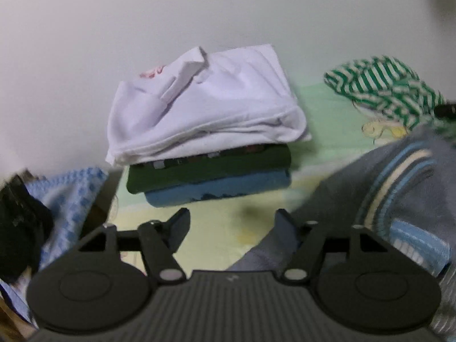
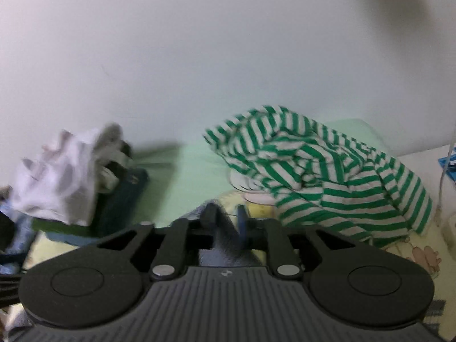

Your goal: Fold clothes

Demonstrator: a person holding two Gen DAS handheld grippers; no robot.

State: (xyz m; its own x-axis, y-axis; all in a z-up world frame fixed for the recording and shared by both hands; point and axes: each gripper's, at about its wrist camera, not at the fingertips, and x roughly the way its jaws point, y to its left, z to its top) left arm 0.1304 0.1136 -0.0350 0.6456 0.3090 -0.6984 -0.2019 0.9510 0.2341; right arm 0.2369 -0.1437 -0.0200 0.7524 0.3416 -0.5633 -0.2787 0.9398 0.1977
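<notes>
A folded stack (image 1: 205,142) sits on the pale green sheet (image 1: 322,108): white top (image 1: 199,108), dark green piece (image 1: 211,168), blue piece (image 1: 216,191) at the bottom. A grey garment (image 1: 399,176) with light blue and cream stripes lies at the right, its edge against one finger of my left gripper (image 1: 232,228), which is open and holds nothing. A crumpled green-and-white striped garment (image 2: 327,176) lies ahead to the right. My right gripper (image 2: 226,216) is shut on a fold of the grey garment (image 2: 219,248). In the right wrist view the stack (image 2: 71,182) shows blurred at the left.
A white wall (image 1: 199,14) stands close behind the stack. A light blue knitted cloth (image 1: 71,199) and a black object (image 1: 17,222) lie at the left. A white cable (image 2: 443,176) hangs at the far right. The sheet (image 2: 193,176) carries cartoon prints.
</notes>
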